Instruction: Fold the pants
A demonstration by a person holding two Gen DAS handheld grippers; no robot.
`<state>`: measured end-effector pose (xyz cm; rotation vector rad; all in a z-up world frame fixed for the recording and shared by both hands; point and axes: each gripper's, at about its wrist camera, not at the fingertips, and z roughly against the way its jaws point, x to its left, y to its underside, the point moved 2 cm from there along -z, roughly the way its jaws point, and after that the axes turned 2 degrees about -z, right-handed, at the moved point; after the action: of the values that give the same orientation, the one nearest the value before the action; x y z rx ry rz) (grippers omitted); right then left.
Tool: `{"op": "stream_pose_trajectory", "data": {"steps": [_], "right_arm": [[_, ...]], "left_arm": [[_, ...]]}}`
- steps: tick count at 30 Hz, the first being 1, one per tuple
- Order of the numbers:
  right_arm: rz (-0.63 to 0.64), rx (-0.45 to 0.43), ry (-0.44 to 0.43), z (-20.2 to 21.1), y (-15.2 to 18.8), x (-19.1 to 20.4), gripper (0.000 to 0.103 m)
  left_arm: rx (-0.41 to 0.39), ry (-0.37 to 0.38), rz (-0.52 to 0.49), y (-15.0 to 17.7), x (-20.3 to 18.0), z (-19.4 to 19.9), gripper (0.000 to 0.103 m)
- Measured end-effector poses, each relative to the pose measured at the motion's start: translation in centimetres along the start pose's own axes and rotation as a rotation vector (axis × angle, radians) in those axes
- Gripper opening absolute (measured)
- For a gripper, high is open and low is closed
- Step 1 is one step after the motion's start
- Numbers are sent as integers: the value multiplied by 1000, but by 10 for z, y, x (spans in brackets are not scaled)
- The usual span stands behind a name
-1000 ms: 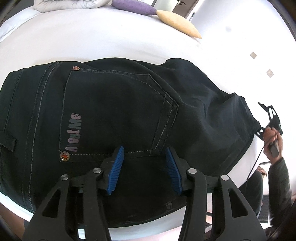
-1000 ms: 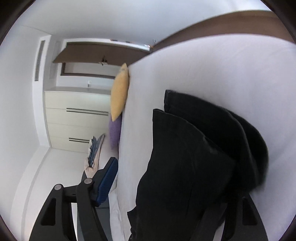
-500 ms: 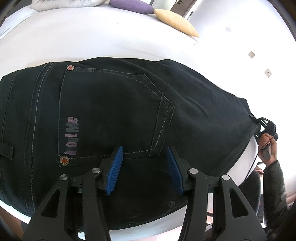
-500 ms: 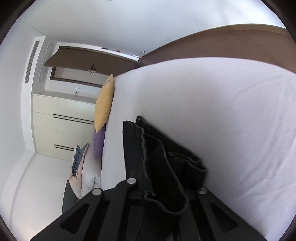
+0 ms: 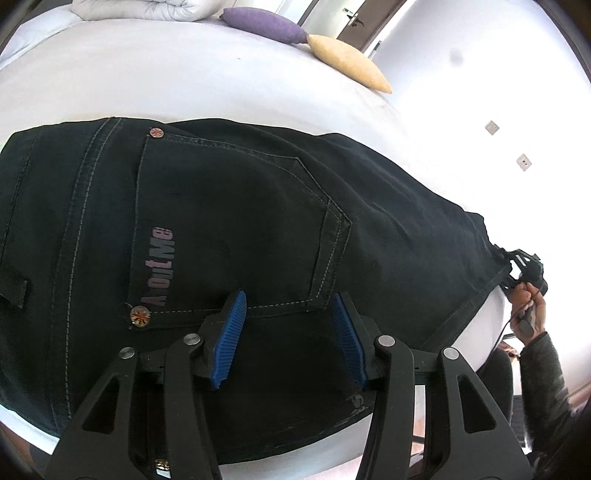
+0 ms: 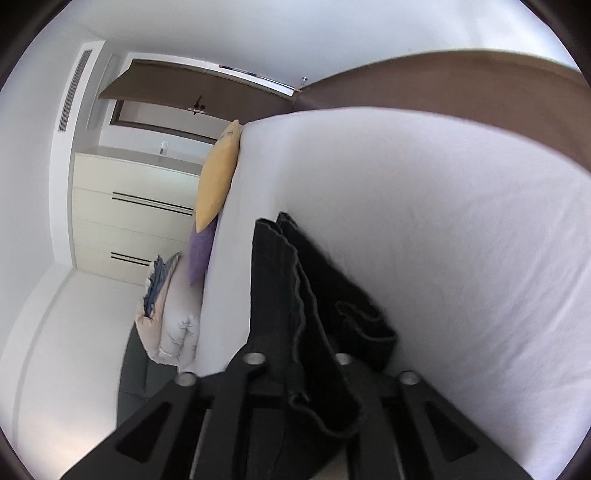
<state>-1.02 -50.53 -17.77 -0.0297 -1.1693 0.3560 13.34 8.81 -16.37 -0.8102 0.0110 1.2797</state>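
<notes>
left tool (image 5: 288, 328) spread above pants (image 5: 229, 221) | right tool (image 6: 295, 373) clenched on hems

A purple cushion (image 5: 264, 24) touches a yellow cushion (image 5: 349, 62) on the white bed (image 5: 184, 85), near a rolled duvet (image 5: 147, 7).

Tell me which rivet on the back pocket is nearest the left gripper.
The Union Jack rivet beside the left gripper, below the AboutMe print; the other rivet sits at the pocket's far corner.

Bedroom: white bed (image 5: 184, 81), pillows (image 5: 266, 24), drawer unit (image 6: 122, 206).
</notes>
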Motion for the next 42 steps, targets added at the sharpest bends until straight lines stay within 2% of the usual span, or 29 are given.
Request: {"op": "stream_pose_trajectory", "data": {"steps": [1,3,5,6,7,12,16,19,23,25,31,38,42], "right_arm": [[15,-2,-3,2,-1,2,29],[95,7,43,4,0,11,30],[166,36,116,-2,0,16,18],[202,58,161,-8,1,18,9],[216,61,175,-9,0,18,8],[266,12,201,-10,-2,30,7],[332,-22,187,-9,-7,58,7],[344,-1,208,-12,-10,61,7],[294,44,291,-21,-14,32,7],[278,24,256,-11,-10,24,5],[296,-9,283,2,-2,28,6],[294,-45,277,9,4,20,5],[283,-53,186,12,0,10,4]], "left_arm": [[-2,1,0,1,1,0,48],[-6,2,2,1,2,0,48],[-10,1,6,1,3,1,48],[-12,1,8,2,5,2,48],[-13,2,9,2,6,3,48],[-21,-10,12,3,13,10,48],[-28,-7,31,3,21,15,48],[-26,-10,21,5,22,18,48],[-26,-19,6,8,17,17,48],[-21,-25,-6,9,16,18,48],[-16,-35,-4,8,6,15,48],[-6,-56,-45,14,0,17,48],[-16,-71,-58,16,0,16,48]]}}
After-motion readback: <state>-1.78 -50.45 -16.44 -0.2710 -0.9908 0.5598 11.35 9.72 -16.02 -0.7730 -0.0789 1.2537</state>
